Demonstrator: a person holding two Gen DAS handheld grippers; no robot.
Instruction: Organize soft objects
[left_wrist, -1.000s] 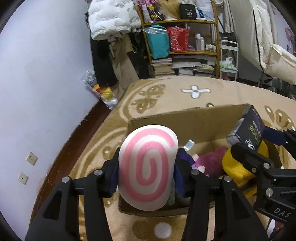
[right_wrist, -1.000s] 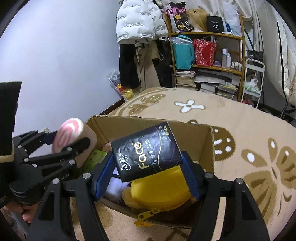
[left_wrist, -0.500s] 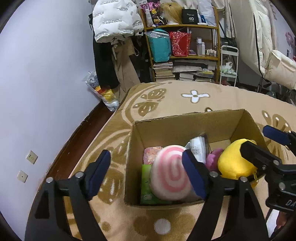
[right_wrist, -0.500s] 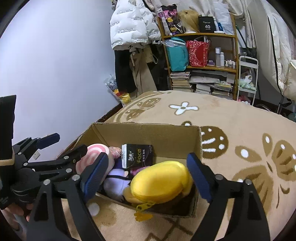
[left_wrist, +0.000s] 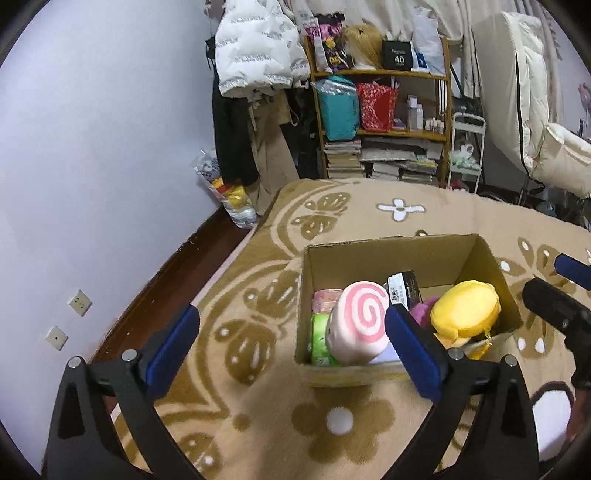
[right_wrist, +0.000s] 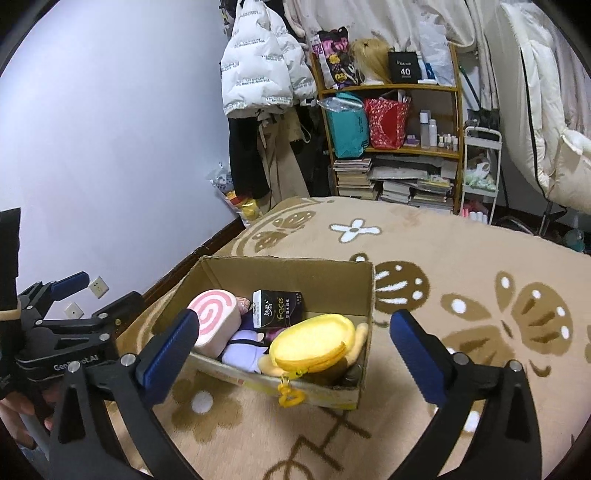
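Beige patterned rug (left_wrist: 258, 236), cardboard box (left_wrist: 384, 258) holding our swirl cushion (left_wrist: 364, 319), tissue pack (right_wrist: 277, 308), yellow pouch (right_wrist: 312, 347), left gripper (left_wrist: 291, 343) and right gripper (right_wrist: 291, 345) just opened wide, both empty.

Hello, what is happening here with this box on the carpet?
A person holds two grippers and is sorting soft things into an open cardboard box. The pink-and-white swirl cushion and the black tissue pack now lie inside it, beside a yellow plush pouch. The left gripper and right gripper have just been opening; nothing is between their fingers.
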